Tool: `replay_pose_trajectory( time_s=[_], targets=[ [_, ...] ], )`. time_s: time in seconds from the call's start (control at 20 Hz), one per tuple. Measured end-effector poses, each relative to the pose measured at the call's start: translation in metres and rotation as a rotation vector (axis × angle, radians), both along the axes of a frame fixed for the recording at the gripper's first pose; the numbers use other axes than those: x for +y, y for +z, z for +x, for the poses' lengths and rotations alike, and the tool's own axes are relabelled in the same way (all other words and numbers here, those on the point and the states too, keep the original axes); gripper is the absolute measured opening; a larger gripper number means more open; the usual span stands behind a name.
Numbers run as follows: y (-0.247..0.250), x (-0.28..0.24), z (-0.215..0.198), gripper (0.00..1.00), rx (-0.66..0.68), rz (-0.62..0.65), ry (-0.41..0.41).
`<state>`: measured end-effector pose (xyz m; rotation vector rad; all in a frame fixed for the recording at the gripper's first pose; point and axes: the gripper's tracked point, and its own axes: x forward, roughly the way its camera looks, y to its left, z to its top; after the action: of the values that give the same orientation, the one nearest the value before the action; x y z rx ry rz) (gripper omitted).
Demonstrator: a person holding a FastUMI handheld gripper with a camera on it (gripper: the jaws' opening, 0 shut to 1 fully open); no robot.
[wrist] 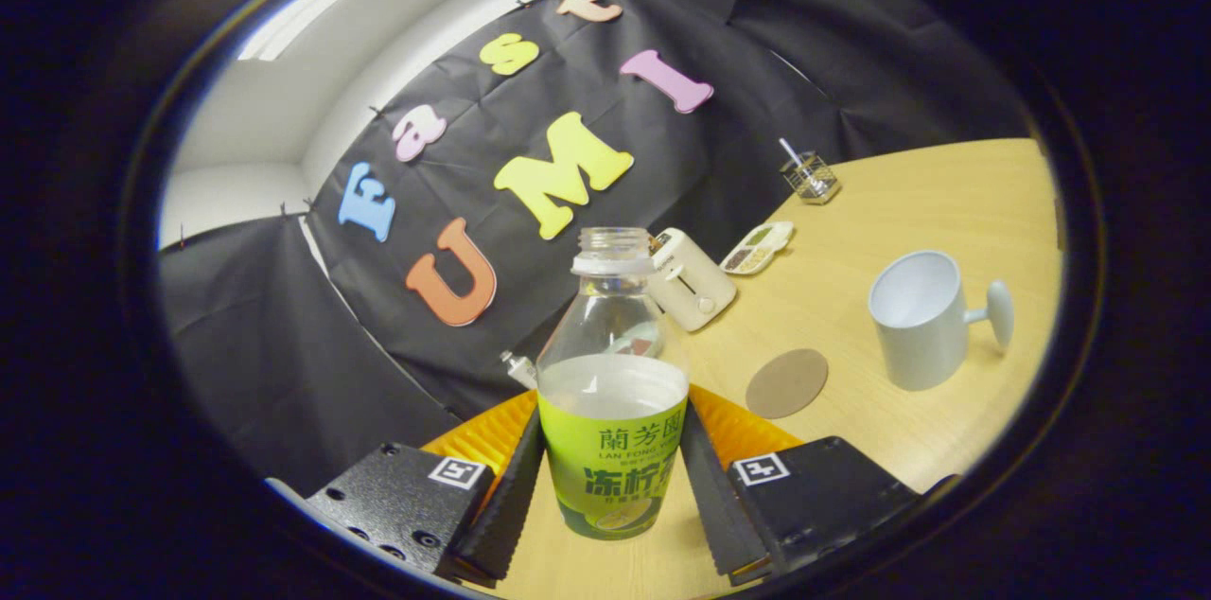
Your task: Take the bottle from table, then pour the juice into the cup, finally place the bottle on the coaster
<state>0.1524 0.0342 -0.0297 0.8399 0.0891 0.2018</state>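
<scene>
An uncapped clear bottle (611,411) with a green label and pale juice up to the label's top stands upright between my fingers. My gripper (613,434) is shut on the bottle, one finger pressing each side of the label. A round brown coaster (787,382) lies flat on the wooden table (946,193), just beyond my right finger. Further to the right of the coaster stands a white cup (920,321), mouth open, with a knob-like handle pointing away from the bottle. The whole scene looks tilted.
Behind the bottle, near the black cloth wall, sits a cream toaster (691,283). A small divided dish (757,247) and a wire basket (810,176) lie further back along the wall. A small pale object (518,368) shows left of the bottle.
</scene>
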Motion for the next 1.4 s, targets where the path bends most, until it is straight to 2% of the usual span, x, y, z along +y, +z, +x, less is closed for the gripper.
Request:
replay_pose_trajectory(
  time_s=[0.15, 0.4, 0.75, 0.95, 1.2, 1.4],
  targets=[
    [0.003, 0.000, 0.004, 0.80, 0.025, 0.131, 0.044],
    [0.012, -0.007, 0.008, 0.80, 0.063, 0.359, 0.039],
    [0.030, -0.025, 0.006, 0.80, 0.076, 0.525, 0.034],
    [0.038, -0.044, 0.008, 0.80, 0.066, 0.672, 0.047],
    [0.036, -0.066, 0.010, 0.79, 0.066, 0.775, 0.037],
    [0.036, -0.066, 0.014, 0.79, 0.081, 0.841, 0.062]
  ],
)
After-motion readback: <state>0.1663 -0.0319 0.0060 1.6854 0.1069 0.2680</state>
